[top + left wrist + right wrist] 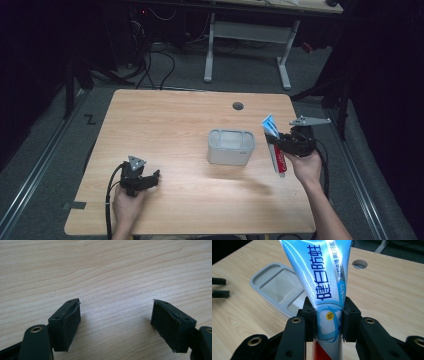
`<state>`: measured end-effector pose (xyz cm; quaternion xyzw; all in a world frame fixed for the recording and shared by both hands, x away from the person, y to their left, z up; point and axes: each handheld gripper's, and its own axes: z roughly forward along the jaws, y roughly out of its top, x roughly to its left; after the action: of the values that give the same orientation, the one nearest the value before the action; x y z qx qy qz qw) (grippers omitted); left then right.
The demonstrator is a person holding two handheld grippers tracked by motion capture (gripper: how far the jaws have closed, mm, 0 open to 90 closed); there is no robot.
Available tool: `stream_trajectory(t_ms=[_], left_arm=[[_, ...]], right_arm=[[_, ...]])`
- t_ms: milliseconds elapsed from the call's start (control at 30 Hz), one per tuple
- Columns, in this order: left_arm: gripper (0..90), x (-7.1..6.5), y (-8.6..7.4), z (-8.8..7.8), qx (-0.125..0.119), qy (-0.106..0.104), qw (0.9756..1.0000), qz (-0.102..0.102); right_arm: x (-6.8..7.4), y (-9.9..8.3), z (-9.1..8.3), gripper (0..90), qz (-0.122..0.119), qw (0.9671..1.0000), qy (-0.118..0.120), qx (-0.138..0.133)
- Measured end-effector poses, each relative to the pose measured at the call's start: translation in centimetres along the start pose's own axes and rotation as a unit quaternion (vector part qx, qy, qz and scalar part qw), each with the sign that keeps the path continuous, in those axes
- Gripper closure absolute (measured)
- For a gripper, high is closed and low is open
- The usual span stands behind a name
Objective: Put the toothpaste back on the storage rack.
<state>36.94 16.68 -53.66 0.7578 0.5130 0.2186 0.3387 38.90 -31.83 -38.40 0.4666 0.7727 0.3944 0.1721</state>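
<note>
My right gripper (285, 142) (329, 320) is shut on a blue, white and red toothpaste tube (276, 145) (322, 277), held off the table just right of a grey two-compartment holder (230, 146) (277, 287). The tube's flat blue end points up and away; its red end hangs toward the person. The holder stands mid-table with nothing in it. My left gripper (150, 179) (116, 322) rests low over the bare wood at the front left, jaws open and nothing between them.
The wooden table (165, 125) has a round cable hole (238, 106) (359, 264) at the back. Beyond the far edge stand a white desk frame (247, 37) and cables on the floor.
</note>
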Motion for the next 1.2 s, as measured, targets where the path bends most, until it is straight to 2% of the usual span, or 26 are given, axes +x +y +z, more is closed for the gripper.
stream_trajectory(t_ms=[267, 533, 733, 867, 1200], left_arm=[[24.0, 0.0, 0.0, -0.1, 0.001, 0.000, 1.0000, 0.000], [24.0, -0.1, -0.1, -0.1, 0.000, 0.001, 1.0000, 0.000], [24.0, -0.1, -0.1, -0.1, 0.000, 0.001, 1.0000, 0.000], [23.9, -0.1, -0.2, -0.2, 0.000, 0.001, 1.0000, -0.001], [23.5, -0.1, -0.2, -0.2, 0.001, 0.003, 1.0000, -0.001]], right_arm=[[0.9, 1.0, -0.5, 69.9, -0.007, 0.9997, 0.020, -0.014], [1.8, 2.2, -0.6, 69.8, -0.023, 0.9987, 0.034, -0.029], [2.3, 2.7, -0.5, 69.8, -0.024, 0.9980, 0.047, -0.035], [2.7, 3.0, -0.7, 69.9, -0.026, 0.9967, 0.056, -0.053], [4.0, 4.9, -0.3, 70.0, -0.039, 0.9947, 0.072, -0.062]])
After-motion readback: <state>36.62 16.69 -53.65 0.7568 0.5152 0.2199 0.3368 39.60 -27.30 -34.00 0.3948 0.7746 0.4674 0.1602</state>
